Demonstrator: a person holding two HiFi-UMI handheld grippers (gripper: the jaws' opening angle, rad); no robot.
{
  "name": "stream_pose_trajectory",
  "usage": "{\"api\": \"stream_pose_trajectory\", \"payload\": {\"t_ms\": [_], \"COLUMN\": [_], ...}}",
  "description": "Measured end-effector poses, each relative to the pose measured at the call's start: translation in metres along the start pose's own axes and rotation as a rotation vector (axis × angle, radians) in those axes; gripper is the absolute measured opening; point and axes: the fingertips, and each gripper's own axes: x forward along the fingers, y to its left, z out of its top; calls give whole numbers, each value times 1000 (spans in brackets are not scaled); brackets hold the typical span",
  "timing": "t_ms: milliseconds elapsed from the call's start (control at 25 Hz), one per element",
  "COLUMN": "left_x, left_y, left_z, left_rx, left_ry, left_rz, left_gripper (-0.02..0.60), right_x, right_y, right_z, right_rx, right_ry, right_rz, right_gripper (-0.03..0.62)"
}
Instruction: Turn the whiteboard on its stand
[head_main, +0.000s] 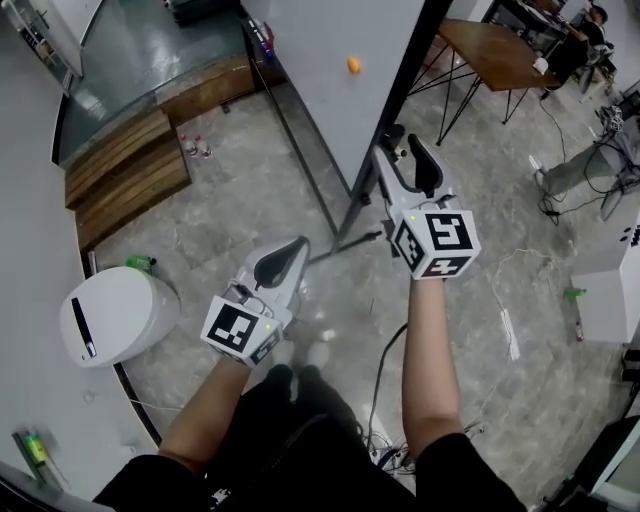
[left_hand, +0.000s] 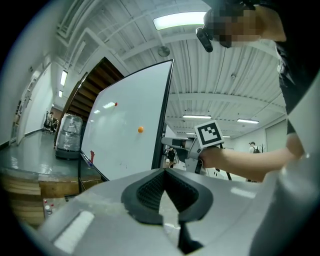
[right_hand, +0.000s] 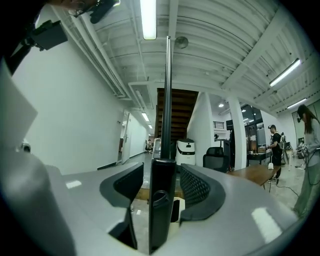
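Observation:
The whiteboard (head_main: 320, 70) stands tilted on its stand, its white face carrying an orange magnet (head_main: 353, 65). Its black side frame (head_main: 385, 150) runs down between the jaws of my right gripper (head_main: 403, 145). In the right gripper view that frame edge (right_hand: 166, 100) stands upright between the two pads with a gap on each side, so my right gripper (right_hand: 162, 175) is open around it. My left gripper (head_main: 290, 250) hangs lower left, away from the board, shut with nothing in it. The left gripper view shows the white face (left_hand: 125, 135) and my right gripper (left_hand: 192, 152) at its edge.
A white rounded machine (head_main: 110, 315) sits on the floor at the left, beside wooden steps (head_main: 125, 175). A wooden table (head_main: 490, 50) stands behind the board at the right. The stand's black leg (head_main: 340, 245) and cables (head_main: 510, 330) cross the floor. A person (right_hand: 275, 145) stands far right.

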Motion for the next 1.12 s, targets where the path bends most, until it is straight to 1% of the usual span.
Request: {"api": "stream_pose_trajectory", "payload": {"t_ms": [200,440,600,680,960,1120], "left_x": [-2,-7,-12,-14,-25,-31], "left_y": [7,10,11,12,10,5], "left_z": [-2,-3,-2,-1,-1,-2], "left_rx": [-29,-34,-32,-28,-24,2], "left_ry": [10,13,11,7,10,13], "left_rz": [29,46,59,68,98,104], "left_gripper": [3,3,3,3,3,3], "right_x": [15,30,35,36,38,36], "right_y": [0,1,1,-3,-4,-5], "right_z": [-7,-6,-6,-5,-4,-5], "right_rx": [-12,-6,-6,-5,4,18], "right_ry": [12,17,15,11,18,18], "right_rz": [12,13,6,-8,-8,-1], "right_gripper": [227,227,226,196,192,195]}}
